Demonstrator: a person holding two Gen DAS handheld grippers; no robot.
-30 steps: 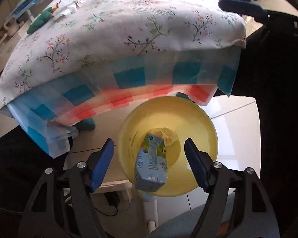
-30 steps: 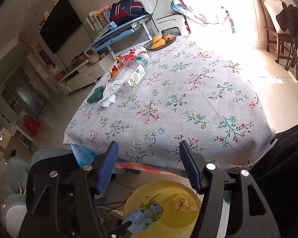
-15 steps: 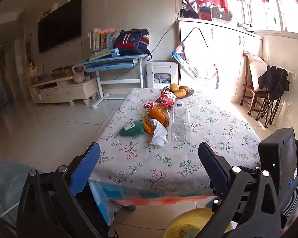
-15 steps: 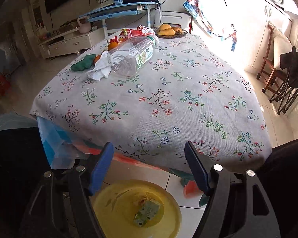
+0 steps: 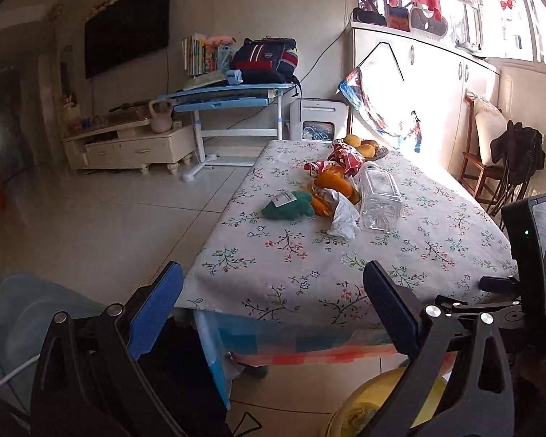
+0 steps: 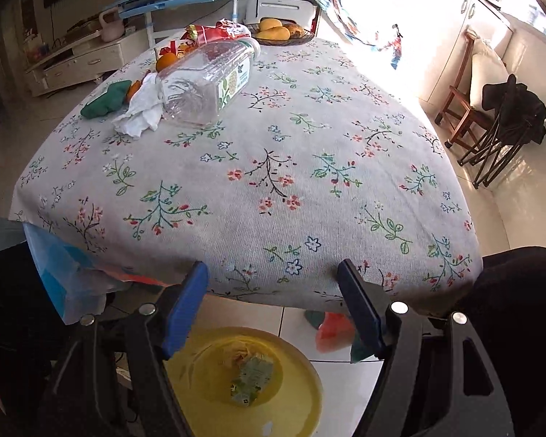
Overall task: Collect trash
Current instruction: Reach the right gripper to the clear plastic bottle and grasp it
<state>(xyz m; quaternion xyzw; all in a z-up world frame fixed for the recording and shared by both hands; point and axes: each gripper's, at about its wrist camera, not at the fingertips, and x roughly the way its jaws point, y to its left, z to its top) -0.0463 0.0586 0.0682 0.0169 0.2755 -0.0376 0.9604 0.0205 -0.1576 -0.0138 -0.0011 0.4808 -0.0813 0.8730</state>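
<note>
My left gripper (image 5: 273,273) is open wide with nothing between its blue fingers, held before the near edge of the floral-clothed table (image 5: 436,240). My right gripper (image 6: 272,267) is open too, empty, and tilted down over the same edge. On the floor below stands a yellow bin (image 6: 291,404), its rim also showing in the left wrist view (image 5: 349,411), with a green drink carton (image 6: 251,378) inside. Far back on the table lie a clear plastic bottle (image 5: 378,196) (image 6: 207,83), a crumpled white tissue (image 5: 344,218) (image 6: 140,113) and a red snack wrapper (image 5: 345,156) (image 6: 214,32).
A green plush toy (image 5: 287,209) and orange items (image 5: 335,182) lie beside the trash. A fruit bowl (image 6: 280,32) stands at the far end. A chair with dark clothing (image 6: 509,116) is on the right, a blue desk (image 5: 233,98) behind. The right gripper's body (image 5: 538,255) is close on my right.
The left view swung up from the yellow bin, where the carton stood between its jaws, to the tabletop, and its jaws spread wider. The right gripper tilted down over the table's near edge.
</note>
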